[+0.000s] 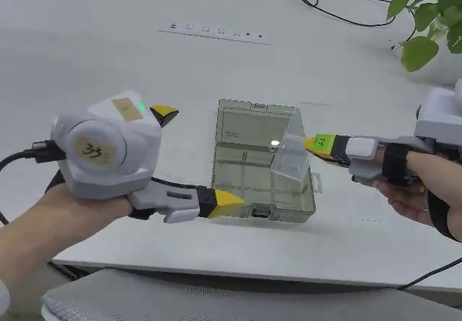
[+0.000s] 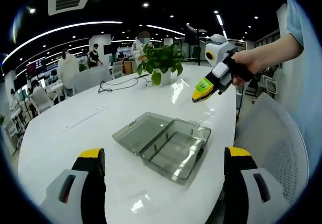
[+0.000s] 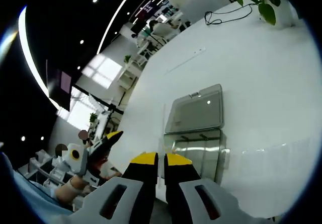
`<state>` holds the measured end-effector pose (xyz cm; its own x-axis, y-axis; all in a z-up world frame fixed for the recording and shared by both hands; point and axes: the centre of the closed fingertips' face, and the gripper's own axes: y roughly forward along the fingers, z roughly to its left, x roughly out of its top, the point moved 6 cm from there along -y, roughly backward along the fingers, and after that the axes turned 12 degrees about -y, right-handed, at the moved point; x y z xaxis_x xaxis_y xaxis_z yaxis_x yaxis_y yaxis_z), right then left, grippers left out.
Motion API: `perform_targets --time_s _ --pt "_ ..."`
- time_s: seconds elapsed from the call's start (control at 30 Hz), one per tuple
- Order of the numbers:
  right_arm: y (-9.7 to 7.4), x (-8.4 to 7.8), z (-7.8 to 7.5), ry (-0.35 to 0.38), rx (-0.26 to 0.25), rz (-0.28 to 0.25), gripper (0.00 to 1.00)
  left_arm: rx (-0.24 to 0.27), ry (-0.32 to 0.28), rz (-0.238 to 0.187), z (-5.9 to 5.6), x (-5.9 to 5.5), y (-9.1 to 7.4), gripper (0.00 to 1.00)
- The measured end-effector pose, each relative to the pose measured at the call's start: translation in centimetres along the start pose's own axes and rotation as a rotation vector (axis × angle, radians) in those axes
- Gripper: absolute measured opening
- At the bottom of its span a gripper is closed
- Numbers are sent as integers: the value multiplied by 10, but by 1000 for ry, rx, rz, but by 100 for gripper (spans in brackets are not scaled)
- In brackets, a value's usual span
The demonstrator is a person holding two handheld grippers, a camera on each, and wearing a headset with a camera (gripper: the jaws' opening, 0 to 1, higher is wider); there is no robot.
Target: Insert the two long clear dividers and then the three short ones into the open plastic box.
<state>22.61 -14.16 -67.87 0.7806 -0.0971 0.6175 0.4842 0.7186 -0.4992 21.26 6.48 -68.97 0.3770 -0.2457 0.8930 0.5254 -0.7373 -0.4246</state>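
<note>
Right hand-held gripper [image 1: 317, 144] pinches a clear divider [image 1: 291, 159] over the box [image 1: 281, 213]; left hand-held gripper [image 1: 195, 156] gapes empty. Next, I reckon: line it up and slot it in.

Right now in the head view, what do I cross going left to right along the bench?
left gripper → open plastic box → right gripper, pinching a clear divider over the box's right side

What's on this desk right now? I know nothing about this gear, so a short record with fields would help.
table: white
box: clear plastic, open, lid laid flat behind the base
left gripper: open, holding nothing, left of the box
right gripper: shut on a clear divider, held over the box's right side
far edge: power strip, cable, plant
</note>
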Motion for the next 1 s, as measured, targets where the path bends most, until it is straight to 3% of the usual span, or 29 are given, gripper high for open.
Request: perform_targets --time_s 0.07,0.2,0.43,0.7,1.0 --pt "-2 -6 -3 -4 -56 36 5 -21 24 26 8 -4 -3 100" --pt "-3 -11 -3 30 -92 43 5 -70 39 40 19 -8 -7 100" --pt "-2 -10 -7 28 -189 118 5 -135 40 45 34 -15 -4 100" --pt "5 5 -8 2 -242 219 5 -193 45 45 43 -21 -1 99" --pt "16 11 -10 -22 -286 376 5 -240 44 54 55 -28 3 98"
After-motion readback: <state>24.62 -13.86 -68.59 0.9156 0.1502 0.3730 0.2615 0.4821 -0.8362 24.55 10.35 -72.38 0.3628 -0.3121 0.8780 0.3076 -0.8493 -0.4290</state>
